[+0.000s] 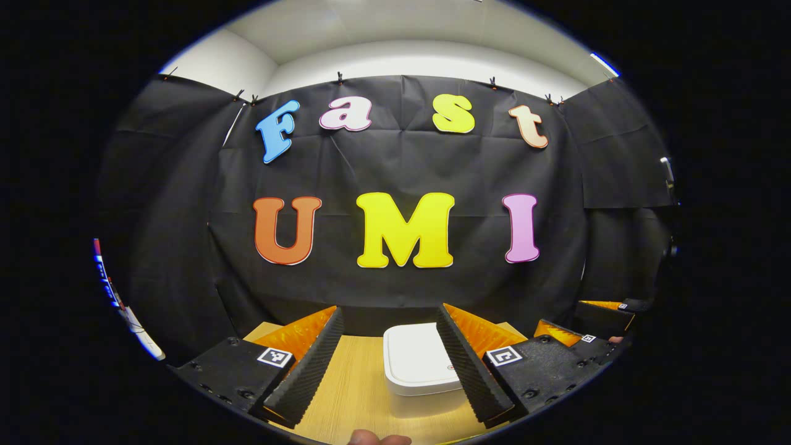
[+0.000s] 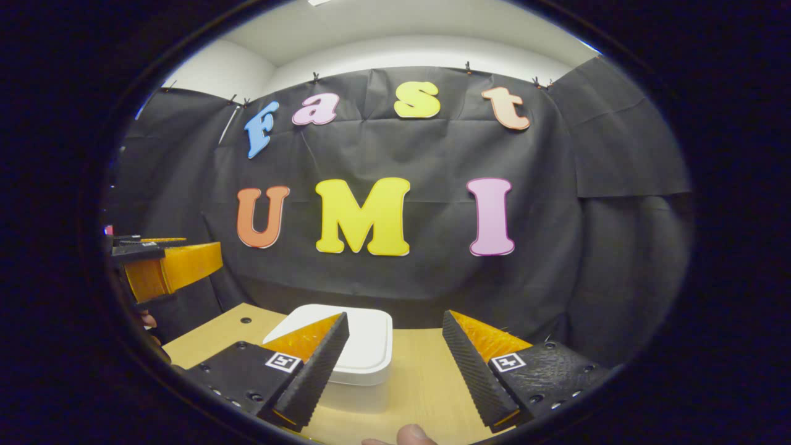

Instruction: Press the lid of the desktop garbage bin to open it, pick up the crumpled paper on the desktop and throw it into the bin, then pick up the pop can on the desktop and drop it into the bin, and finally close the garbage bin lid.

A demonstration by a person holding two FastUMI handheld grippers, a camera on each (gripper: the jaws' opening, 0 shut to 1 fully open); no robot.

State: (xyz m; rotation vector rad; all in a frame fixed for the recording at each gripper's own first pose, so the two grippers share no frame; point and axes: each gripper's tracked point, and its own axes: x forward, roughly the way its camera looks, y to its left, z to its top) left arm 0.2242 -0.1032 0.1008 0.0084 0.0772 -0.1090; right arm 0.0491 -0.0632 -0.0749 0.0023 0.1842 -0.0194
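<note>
White garbage bin (image 1: 420,364) upright on wooden desktop (image 1: 352,389), lid (image 1: 415,355) flat and down, facing up; long axis can't tell. In left gripper view the left gripper (image 1: 389,337) is spread wide, holds nothing; bin sits just ahead between its fingers, nearer the right one. Right gripper (image 2: 395,337) also wide apart, nothing held; bin (image 2: 352,352) ahead, behind its left finger. Left gripper (image 2: 160,262) far left there.

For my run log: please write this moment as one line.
bin lid: shut | left gripper: open | right gripper: open | table: bin only seen
</note>
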